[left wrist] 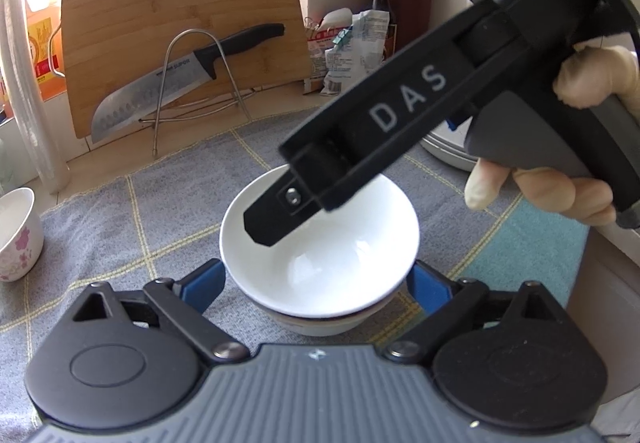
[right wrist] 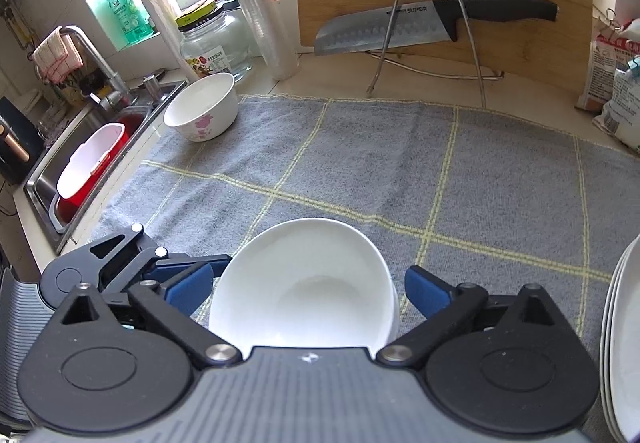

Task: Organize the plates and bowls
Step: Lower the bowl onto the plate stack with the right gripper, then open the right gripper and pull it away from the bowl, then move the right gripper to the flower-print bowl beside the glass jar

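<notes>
- The left gripper (left wrist: 316, 283) is pointing down at a slant toward a white bowl (left wrist: 320, 243), its blue pads (left wrist: 202, 285) standing spread on either side of the bowl; whether they touch its wall I cannot tell.
- The white bowl is sitting nested in another bowl (left wrist: 316, 325) on the grey checked towel (left wrist: 120, 211).
- The right gripper (right wrist: 308, 291) is tilting down more steeply over the same bowl (right wrist: 304, 283), its pads (right wrist: 426, 293) wide apart and clear of the rim on the right side.
- In the left wrist view, a gloved hand (left wrist: 580, 187) is gripping the right gripper's handle, and one black finger (left wrist: 280, 215) is reaching over the bowl's far rim.
- A flowered bowl (right wrist: 202, 107) is standing at the towel's far left corner, near the sink (right wrist: 80, 163).
- A stack of white plates (right wrist: 624, 343) is lying at the right edge.
</notes>
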`<move>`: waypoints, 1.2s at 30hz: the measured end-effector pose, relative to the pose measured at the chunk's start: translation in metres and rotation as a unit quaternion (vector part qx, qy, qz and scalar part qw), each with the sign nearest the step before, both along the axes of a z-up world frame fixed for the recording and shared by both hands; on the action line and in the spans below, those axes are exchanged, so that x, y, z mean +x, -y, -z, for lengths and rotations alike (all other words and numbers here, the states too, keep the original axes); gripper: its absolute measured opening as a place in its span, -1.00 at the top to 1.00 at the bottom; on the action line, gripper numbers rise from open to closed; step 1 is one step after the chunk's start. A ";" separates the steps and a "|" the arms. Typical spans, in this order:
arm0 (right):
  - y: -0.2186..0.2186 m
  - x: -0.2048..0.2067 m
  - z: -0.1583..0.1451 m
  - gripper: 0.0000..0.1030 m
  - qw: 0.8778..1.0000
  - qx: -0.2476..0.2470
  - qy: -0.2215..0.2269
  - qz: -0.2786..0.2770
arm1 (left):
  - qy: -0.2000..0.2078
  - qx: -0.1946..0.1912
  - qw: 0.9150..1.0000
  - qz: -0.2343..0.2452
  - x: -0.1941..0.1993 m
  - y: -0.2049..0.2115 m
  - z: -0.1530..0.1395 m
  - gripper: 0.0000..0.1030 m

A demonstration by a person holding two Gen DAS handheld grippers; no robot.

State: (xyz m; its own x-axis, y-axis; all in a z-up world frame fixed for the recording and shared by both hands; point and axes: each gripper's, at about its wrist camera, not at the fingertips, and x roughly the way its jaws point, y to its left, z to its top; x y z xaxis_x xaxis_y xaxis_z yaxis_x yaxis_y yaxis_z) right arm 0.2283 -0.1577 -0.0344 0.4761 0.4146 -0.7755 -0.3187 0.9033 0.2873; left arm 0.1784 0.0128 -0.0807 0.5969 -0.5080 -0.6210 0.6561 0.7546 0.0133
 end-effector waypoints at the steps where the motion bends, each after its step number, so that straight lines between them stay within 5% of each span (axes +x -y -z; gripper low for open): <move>1: 0.001 0.000 -0.001 -1.00 1.000 0.000 0.001 0.001 | 0.000 -0.003 1.000 -0.001 -0.001 -0.001 -0.001 -0.88; 15: 0.026 -0.012 -0.021 -0.97 0.999 0.019 0.026 0.020 | -0.003 -0.016 1.000 -0.015 -0.011 -0.014 -0.008 -0.94; 20: 0.024 -0.016 -0.031 -1.00 0.999 0.029 0.040 -0.007 | 0.008 -0.043 0.997 -0.058 -0.022 -0.021 -0.017 -0.96; 27: 0.019 -0.013 -0.043 -1.00 0.996 0.029 0.052 -0.070 | 0.040 -0.076 0.982 -0.166 -0.036 -0.034 -0.039 -0.98; 36: -0.023 0.009 -0.063 -1.00 0.988 0.040 0.066 -0.134 | 0.079 -0.010 0.957 -0.277 -0.020 -0.079 -0.049 -0.98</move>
State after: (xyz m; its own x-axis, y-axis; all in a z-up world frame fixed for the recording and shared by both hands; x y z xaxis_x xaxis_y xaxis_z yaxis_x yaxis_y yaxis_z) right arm 0.2368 -0.1349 0.0281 0.4351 0.5978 -0.6734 -0.5832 0.7568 0.2950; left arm 0.1583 0.0920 -0.0320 0.8640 -0.0967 -0.4941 0.1451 0.9876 0.0604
